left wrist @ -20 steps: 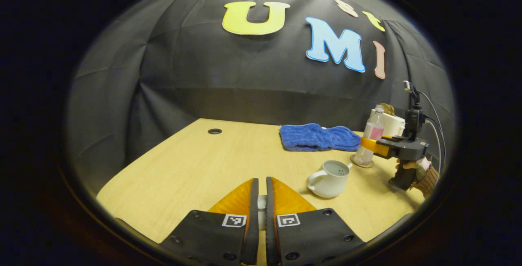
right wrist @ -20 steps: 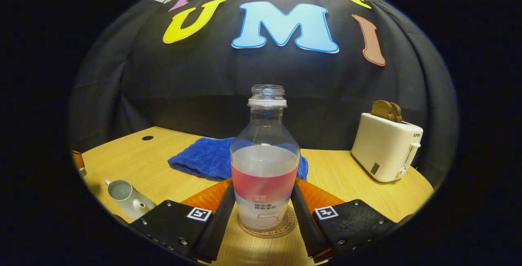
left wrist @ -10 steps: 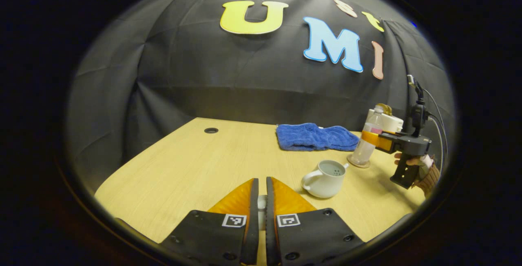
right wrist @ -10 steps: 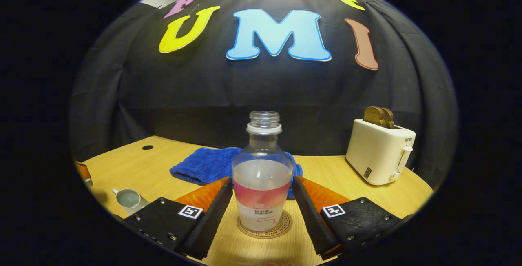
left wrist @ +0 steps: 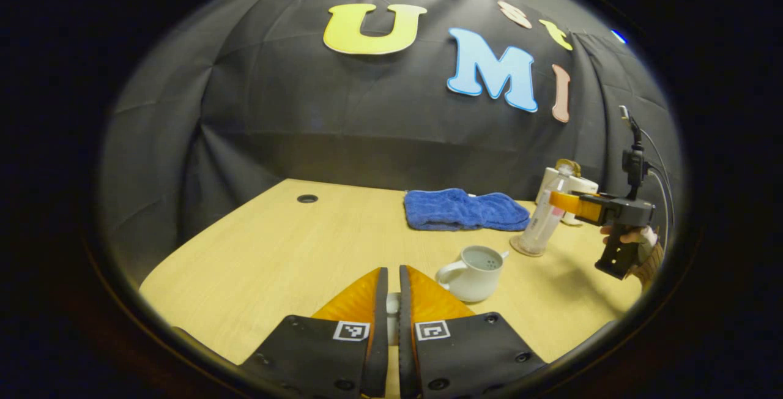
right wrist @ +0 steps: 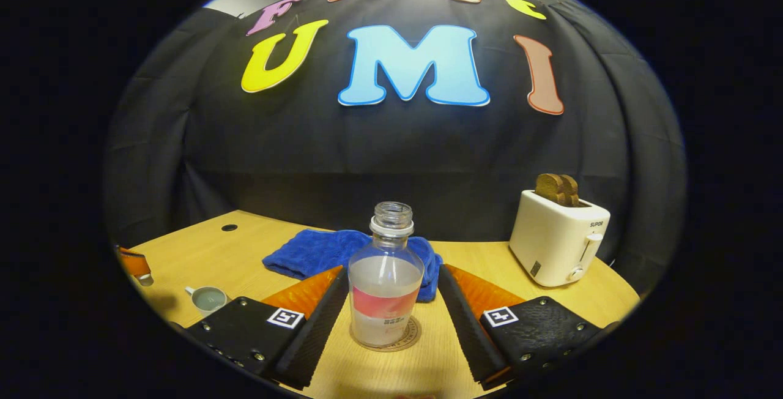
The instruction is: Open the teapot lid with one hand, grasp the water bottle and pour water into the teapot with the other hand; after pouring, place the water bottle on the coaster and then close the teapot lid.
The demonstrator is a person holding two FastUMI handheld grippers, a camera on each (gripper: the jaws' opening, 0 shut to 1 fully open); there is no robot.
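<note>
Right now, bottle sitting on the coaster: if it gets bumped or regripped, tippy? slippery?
The water bottle is tall and narrow, so probably tippy, though the water low in it should steady it. It has no cap, so a knock would likely spill. Its smooth clear wall may be slippery. It stands on the coaster between the right gripper fingers, untouched.

The right tongs (right wrist: 388, 310) have drawn back from the clear, label-banded plastic water bottle (right wrist: 385, 286), which now stands free on its round coaster (right wrist: 411, 336).

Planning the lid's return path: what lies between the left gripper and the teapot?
Bare table; left gripper view shows nothing between the left gripper and teapot.
</note>
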